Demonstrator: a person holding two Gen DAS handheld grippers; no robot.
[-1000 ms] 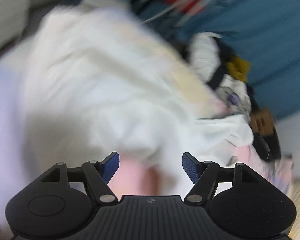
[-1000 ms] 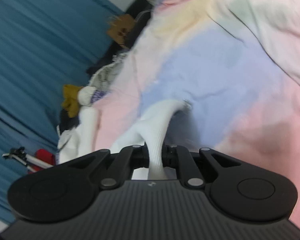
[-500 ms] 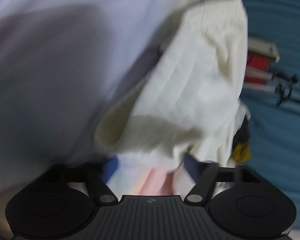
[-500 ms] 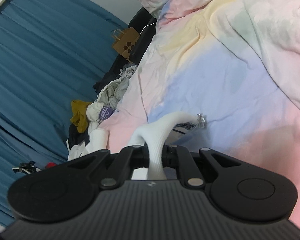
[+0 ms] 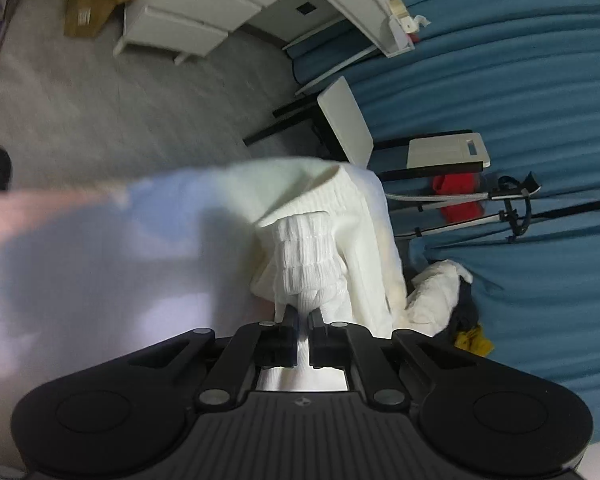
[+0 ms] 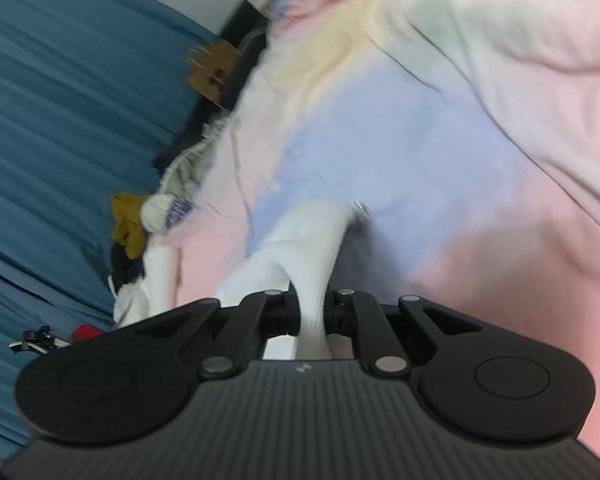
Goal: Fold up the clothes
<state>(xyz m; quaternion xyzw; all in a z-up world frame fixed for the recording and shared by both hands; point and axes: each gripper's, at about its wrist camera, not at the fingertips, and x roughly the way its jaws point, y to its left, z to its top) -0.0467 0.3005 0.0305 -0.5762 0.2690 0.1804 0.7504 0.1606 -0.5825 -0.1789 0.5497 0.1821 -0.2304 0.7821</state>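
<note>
Left wrist: white garment (image 5: 308, 264) cuff between jaws

White ribbed garment (image 5: 306, 264), bunched, over pastel bedsheet (image 6: 420, 140)

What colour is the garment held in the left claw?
White, with a ribbed cuff; the garment shows best in the left wrist view.

White sweater (image 5: 312, 256): ribbed knit cloth, matt. Bedsheet (image 6: 420, 140): soft pastel cloth. Grippers: matt black ridged plastic.
</note>
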